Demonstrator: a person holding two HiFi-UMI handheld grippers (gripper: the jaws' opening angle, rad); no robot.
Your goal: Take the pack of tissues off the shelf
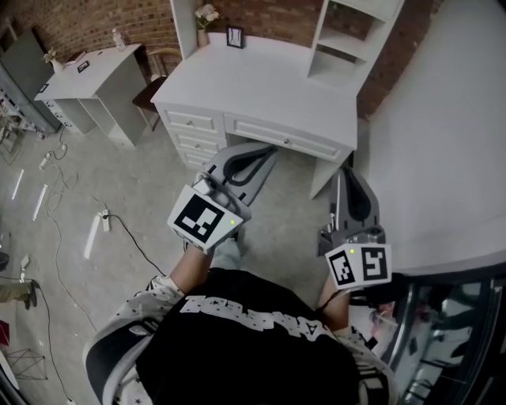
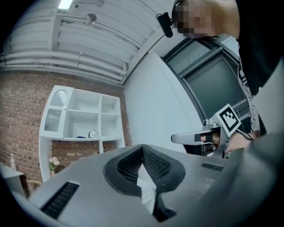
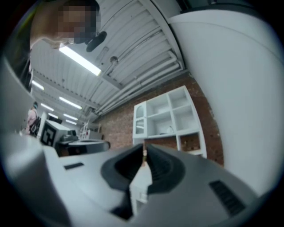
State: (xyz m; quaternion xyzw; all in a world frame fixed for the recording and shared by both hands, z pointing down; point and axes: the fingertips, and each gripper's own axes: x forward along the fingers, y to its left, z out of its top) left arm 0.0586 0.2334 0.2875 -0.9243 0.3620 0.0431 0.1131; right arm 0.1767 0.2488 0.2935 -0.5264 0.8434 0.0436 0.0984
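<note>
Left gripper (image 1: 269, 152): jaws closed together, nothing between them.
Right gripper (image 1: 349, 176): jaws closed together, empty.
Both point toward the white desk (image 1: 261, 87) at 12 o'clock.
Shelf unit (image 1: 348, 39): on the desk, at 1 o'clock.
Pack of tissues: cannot be identified for certain. A small pale item (image 2: 93, 133) sits on the unit's middle board, well apart from both grippers.

The shelf (image 1: 348, 39) stands on the desk (image 1: 261, 87) at right, vase (image 1: 204, 24) at left.
</note>
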